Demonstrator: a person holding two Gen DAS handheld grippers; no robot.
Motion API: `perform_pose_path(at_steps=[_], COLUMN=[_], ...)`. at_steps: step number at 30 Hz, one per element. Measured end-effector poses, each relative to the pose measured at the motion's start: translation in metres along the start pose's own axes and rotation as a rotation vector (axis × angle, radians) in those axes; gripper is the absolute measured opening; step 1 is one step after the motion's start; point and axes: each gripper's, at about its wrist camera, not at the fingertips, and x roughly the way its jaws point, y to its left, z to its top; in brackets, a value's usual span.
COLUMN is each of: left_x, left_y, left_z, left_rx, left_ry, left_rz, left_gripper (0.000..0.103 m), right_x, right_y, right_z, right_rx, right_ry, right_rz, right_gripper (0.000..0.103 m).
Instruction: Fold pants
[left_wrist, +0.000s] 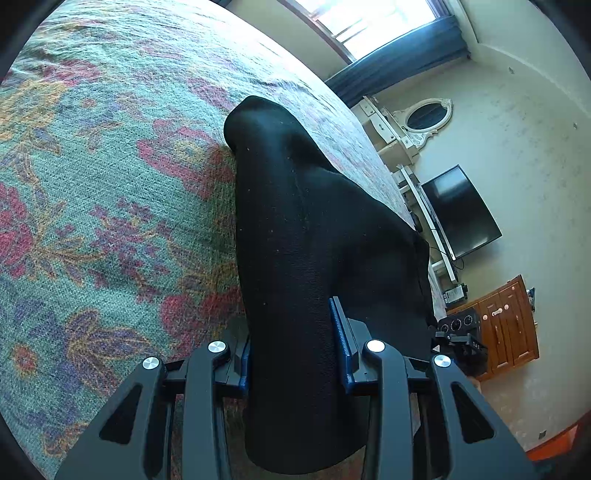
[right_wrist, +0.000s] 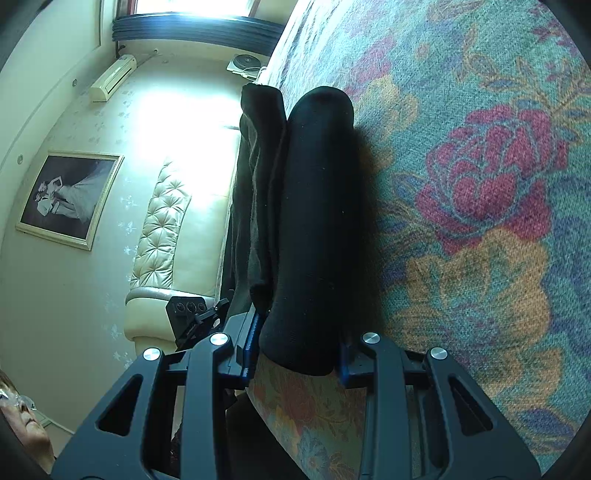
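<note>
The black pants are lifted over a bed with a floral cover. My left gripper is shut on a thick bunch of the black cloth, which runs forward and away to a rounded fold. In the right wrist view my right gripper is shut on another part of the pants, a rolled black fold held close over the cover. A second hanging layer of the cloth shows to its left. The other gripper shows beyond it.
A dark television, a white dresser with an oval mirror and a wooden cabinet stand by the wall. A cream tufted sofa, a framed picture and a window lie past the bed's edge.
</note>
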Motion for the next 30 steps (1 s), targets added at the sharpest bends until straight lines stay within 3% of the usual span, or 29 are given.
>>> perform_pose_path(at_steps=[20,30], left_x=[0.004,0.005], left_y=[-0.005,-0.001], left_z=[0.0,-0.001], left_rx=[0.043,0.048], left_ry=[-0.012,0.001], left_rz=[-0.009,-0.042], left_gripper=[0.036,0.052], right_x=[-0.006,-0.01], right_y=[-0.009,-0.016], right_z=[0.0,0.0], right_rx=[0.007,0.022], right_ry=[0.001,0.011], right_rz=[0.019,0.063], right_gripper=[0.031,0.033])
